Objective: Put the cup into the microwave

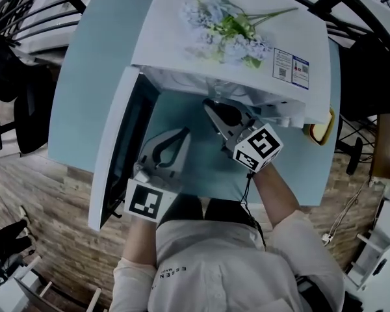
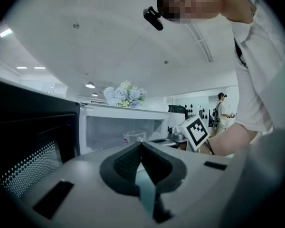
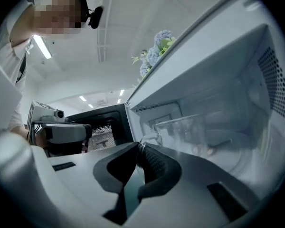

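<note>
Holding now: our right gripper (image 3: 139, 145) has its jaws pressed together on the handle of the glass cup (image 3: 183, 129), as best we can read it. Nothing else sits between them.
Cup's place: inside the open microwave (image 1: 169, 25), past the doorway, upright with its mouth up. Its body lies straight ahead of the right jaw tips, and its handle is turned back toward them.
Cup's base: we cannot tell whether it rests on the microwave floor or hangs just above it.
Other hand: our left gripper (image 2: 141, 145) has its jaws closed on nothing. It hovers outside, beside the swung-open door (image 1: 114, 155), well short of the cup.
Nearer hand: the right one, by far; it alone reaches the cup.
Step, as we judge it: setting the cup down inside.
Next move calls for: lowering until the base sits flat, then spreading the right jaws and drawing straight back along the handle's line, out through the doorway.
Risk: pulling back sideways could tip the cup.
</note>
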